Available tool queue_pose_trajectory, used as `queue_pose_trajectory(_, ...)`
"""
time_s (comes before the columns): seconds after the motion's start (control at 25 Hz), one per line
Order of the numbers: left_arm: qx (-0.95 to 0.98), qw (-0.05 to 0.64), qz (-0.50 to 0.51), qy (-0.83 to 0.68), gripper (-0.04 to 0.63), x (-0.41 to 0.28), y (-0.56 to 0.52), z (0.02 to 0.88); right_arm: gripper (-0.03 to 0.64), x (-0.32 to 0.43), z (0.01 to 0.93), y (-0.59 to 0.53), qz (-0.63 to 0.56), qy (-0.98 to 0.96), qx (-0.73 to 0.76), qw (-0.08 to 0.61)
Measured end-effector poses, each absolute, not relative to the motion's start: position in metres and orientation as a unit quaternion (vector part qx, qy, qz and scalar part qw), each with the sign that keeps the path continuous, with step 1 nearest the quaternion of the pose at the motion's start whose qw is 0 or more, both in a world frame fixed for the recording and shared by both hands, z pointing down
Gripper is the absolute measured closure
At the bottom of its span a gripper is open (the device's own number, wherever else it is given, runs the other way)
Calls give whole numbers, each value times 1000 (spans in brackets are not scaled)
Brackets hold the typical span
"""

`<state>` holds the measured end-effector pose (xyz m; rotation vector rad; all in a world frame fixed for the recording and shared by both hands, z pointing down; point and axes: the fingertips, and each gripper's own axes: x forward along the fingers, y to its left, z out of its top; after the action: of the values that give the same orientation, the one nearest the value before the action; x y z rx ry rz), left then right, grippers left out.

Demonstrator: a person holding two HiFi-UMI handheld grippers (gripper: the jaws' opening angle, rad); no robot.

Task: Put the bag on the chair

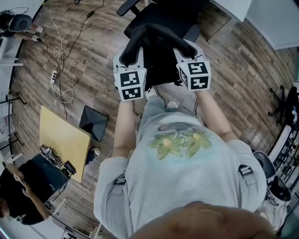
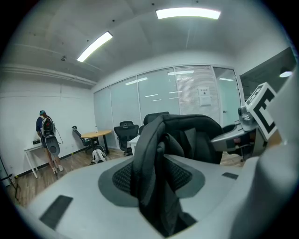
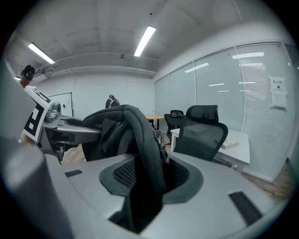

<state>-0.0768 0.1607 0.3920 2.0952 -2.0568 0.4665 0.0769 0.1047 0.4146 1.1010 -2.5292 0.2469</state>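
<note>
left gripper [image 2: 156, 184] jaws, right gripper [image 3: 145, 186] jaws: clamped on bag [image 1: 158, 56] | chair [image 1: 180, 13] mostly hidden

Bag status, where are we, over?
Left tool shut on bag, right tool too. Bag hangs between them, right at the chair, not released. Nothing seen in the way.

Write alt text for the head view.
The left gripper and right gripper each grip a black bag, holding it up before a black chair. A wood floor lies below, with a yellow table at lower left.
</note>
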Motion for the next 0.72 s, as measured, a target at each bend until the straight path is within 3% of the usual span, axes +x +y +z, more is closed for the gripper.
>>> queue_pose_trajectory(0.72, 727, 72, 152, -666, 423, -147, 123, 393, 476, 11, 417, 75, 89, -886, 421, 172)
